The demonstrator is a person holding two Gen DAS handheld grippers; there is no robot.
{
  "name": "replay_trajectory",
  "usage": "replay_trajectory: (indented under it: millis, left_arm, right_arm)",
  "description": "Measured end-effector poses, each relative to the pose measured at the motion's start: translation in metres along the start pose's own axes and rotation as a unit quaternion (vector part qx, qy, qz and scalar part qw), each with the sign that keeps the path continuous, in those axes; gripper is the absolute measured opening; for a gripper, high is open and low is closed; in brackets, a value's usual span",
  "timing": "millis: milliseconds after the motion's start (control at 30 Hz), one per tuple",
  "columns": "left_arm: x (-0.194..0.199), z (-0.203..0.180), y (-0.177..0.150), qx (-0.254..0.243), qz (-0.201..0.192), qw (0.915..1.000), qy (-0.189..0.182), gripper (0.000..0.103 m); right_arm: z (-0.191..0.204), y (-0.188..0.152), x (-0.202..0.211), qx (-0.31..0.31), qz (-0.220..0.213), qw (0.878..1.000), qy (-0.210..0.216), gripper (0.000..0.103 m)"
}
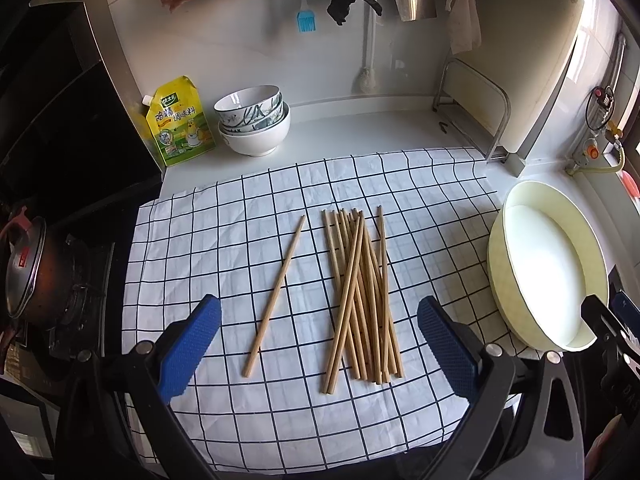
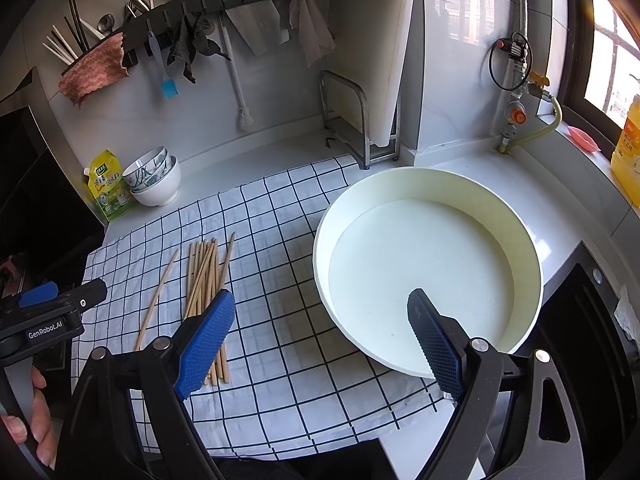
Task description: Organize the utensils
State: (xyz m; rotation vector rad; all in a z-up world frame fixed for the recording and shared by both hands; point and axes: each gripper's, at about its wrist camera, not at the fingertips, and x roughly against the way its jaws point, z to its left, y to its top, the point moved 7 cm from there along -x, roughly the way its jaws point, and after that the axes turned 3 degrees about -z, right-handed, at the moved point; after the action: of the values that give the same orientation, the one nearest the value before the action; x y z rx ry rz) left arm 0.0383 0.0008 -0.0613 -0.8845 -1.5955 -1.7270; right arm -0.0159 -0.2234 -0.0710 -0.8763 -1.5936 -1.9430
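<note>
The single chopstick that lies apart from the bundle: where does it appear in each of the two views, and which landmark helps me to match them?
Left wrist view: the single chopstick lies near the centre, slanted, left of the bundle, on the checked cloth.
Right wrist view: the single chopstick is at lower left, again left of the bundle.
Shared landmark: the stacked bowls beside the yellow pouch.

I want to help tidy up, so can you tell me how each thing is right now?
Left gripper with blue pads: open, holding nothing.
Right gripper with blue pads: open, holding nothing.
Bundle of wooden chopsticks: lying loose, criss-crossed on the cloth.
Single wooden chopstick: lying apart, left of the bundle.
Round cream tray: empty.
Stacked white and patterned bowls: upright, nested.
Checked white cloth: spread flat.
</note>
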Motion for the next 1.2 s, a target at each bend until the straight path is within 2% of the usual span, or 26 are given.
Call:
replay_trajectory:
  millis: [1200]
  left_arm:
    - [-0.0004,0.0035,-0.0007,-0.001,-0.002,1.0000,0.003,0.097]
  right_arm:
    - [0.0001,0.0026,-0.0001,0.002,-0.004,1.000,0.000,0.084]
